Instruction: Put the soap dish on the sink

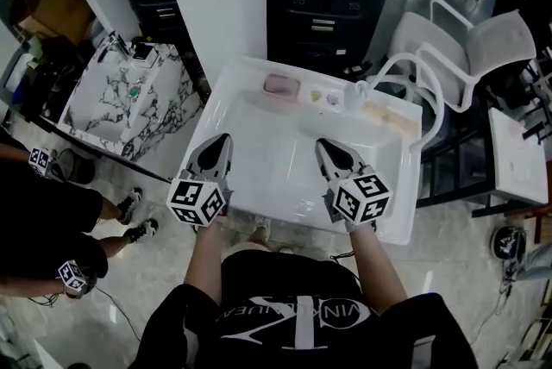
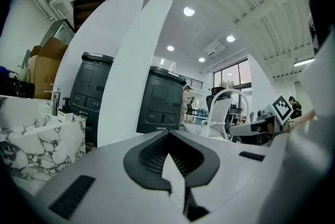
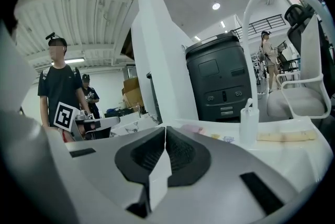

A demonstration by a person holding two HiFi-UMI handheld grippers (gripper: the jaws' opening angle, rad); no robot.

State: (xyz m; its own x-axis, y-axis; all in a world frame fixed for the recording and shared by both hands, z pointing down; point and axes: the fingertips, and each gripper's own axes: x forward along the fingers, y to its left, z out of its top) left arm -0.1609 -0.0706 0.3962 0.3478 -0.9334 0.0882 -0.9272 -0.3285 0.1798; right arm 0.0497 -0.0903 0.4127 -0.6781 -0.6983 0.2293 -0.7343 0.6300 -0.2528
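A pink soap dish (image 1: 280,85) lies on the back ledge of the white sink (image 1: 398,186), left of the tap; in the right gripper view the soap dish (image 3: 192,127) shows faintly beyond the jaws. My left gripper (image 1: 226,137) and right gripper (image 1: 321,143) hover side by side over the front half of the basin, both pointing toward the back ledge. The jaws of the left gripper (image 2: 168,132) meet with nothing between them. The right gripper (image 3: 165,127) is likewise shut and empty. Neither touches the dish.
A white arched tap (image 1: 390,64), a small clear bottle (image 1: 354,91) and a yellowish pad (image 1: 384,111) sit on the ledge at right. A marble-patterned sink (image 1: 129,104) stands to the left, white chairs (image 1: 470,48) to the right. A person (image 1: 43,221) stands at the left.
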